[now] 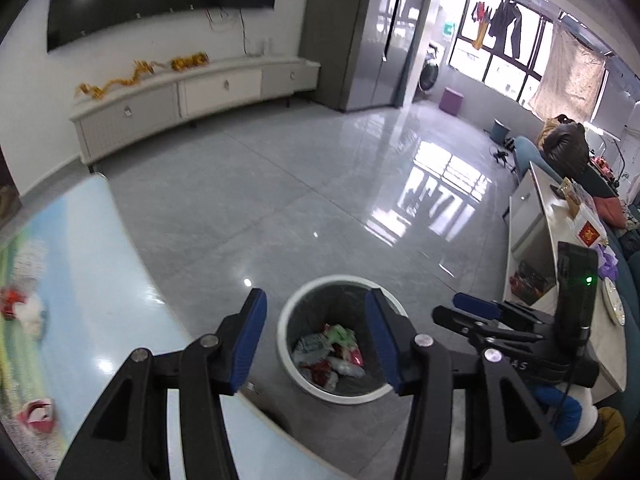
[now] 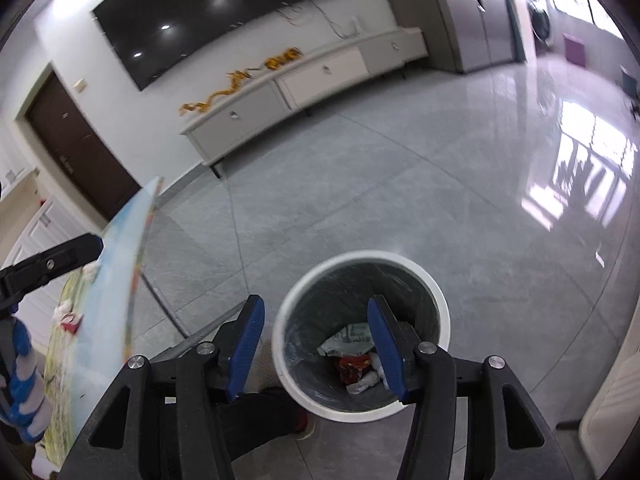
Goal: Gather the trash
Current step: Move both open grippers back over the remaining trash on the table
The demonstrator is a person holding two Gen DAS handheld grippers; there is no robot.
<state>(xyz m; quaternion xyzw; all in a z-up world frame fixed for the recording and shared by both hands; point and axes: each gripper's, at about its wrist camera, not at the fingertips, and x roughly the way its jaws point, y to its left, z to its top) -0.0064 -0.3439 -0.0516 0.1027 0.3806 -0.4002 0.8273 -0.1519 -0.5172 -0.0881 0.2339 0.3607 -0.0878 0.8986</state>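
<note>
A white round trash bin [image 1: 285,334] with a dark liner stands on the grey floor beside the table; it also shows in the right wrist view [image 2: 280,336]. Crumpled wrappers [image 1: 328,350] lie in its bottom, and they show in the right wrist view too [image 2: 352,364]. My left gripper [image 1: 316,344] is open and empty above the bin. My right gripper [image 2: 316,346] is open and empty, also over the bin. The right gripper shows in the left view [image 1: 480,310] at the right. Red-and-white trash pieces [image 1: 38,414] [image 1: 18,304] lie on the table.
The table [image 1: 100,280] has a blue-green landscape print top; its edge shows in the right wrist view [image 2: 120,264]. A white TV cabinet [image 1: 180,96] stands against the far wall. A white counter [image 1: 536,224] with clutter is at the right. A person's shoe [image 2: 302,420] is by the bin.
</note>
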